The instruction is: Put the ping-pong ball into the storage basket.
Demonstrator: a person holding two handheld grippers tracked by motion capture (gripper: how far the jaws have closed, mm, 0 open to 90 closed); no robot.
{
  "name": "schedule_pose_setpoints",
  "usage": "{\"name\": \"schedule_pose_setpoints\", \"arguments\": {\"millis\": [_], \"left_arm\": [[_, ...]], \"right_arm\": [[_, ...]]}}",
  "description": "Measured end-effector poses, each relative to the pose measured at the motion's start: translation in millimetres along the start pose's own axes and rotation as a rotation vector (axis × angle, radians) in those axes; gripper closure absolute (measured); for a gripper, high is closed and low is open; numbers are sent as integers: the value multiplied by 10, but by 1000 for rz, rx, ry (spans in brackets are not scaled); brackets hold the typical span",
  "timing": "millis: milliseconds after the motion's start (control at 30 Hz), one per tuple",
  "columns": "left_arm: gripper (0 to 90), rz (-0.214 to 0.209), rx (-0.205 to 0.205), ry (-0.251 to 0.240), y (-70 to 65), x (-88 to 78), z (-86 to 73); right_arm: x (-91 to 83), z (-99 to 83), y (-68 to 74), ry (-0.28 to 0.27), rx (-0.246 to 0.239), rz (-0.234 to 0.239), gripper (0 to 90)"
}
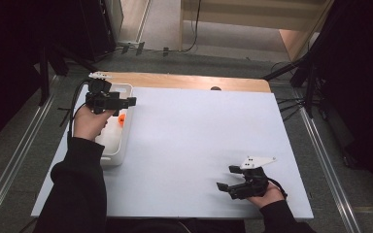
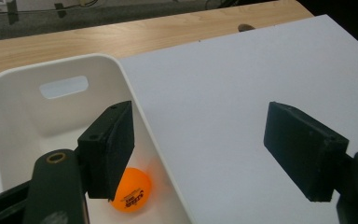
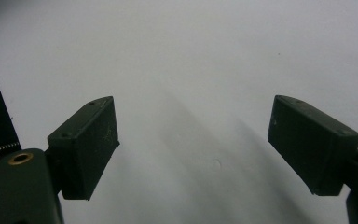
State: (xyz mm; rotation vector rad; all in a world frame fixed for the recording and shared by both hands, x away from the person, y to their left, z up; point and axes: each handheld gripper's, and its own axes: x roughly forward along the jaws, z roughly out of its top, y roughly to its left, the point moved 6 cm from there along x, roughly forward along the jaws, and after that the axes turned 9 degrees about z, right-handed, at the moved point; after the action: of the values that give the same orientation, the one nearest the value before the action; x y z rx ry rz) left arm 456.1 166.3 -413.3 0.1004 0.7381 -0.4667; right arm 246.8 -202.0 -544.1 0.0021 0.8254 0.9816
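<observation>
I am working over the white tabletop [image 1: 199, 145], where a white bin [image 1: 119, 145] is sitting at its left edge with an orange ball [image 2: 131, 190] lying loose on the bin's floor. I am holding my left gripper [image 2: 200, 154] above the bin's rim, its fingers [image 2: 109, 149] standing wide apart and gripping nothing, the ball just below them. My right gripper [image 1: 230, 178] is hovering low over the bare near-right part of the tabletop, fingers [image 3: 86, 144] spread wide and empty too.

An orange ball [image 2: 131, 190] with dark printed lettering lies on the floor of a white plastic bin [image 2: 14, 88], close against the bin's long wall. The bin, rounded at its corners with a handle slot in its end wall, sits at the surface's left edge.
</observation>
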Motion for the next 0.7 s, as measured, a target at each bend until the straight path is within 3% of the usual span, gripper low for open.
{"name": "schedule_pose_setpoints", "arguments": {"millis": [233, 333, 700], "left_arm": [[252, -34, 26, -4, -74, -6, 6], [252, -100, 19, -5, -132, 3, 1], [253, -112, 72, 17, -278, 37, -27]], "right_arm": [[0, -1, -1, 0, -1, 0, 145], [1, -1, 1, 1, 1, 0, 146], [11, 6, 8, 4, 1, 4, 145]]}}
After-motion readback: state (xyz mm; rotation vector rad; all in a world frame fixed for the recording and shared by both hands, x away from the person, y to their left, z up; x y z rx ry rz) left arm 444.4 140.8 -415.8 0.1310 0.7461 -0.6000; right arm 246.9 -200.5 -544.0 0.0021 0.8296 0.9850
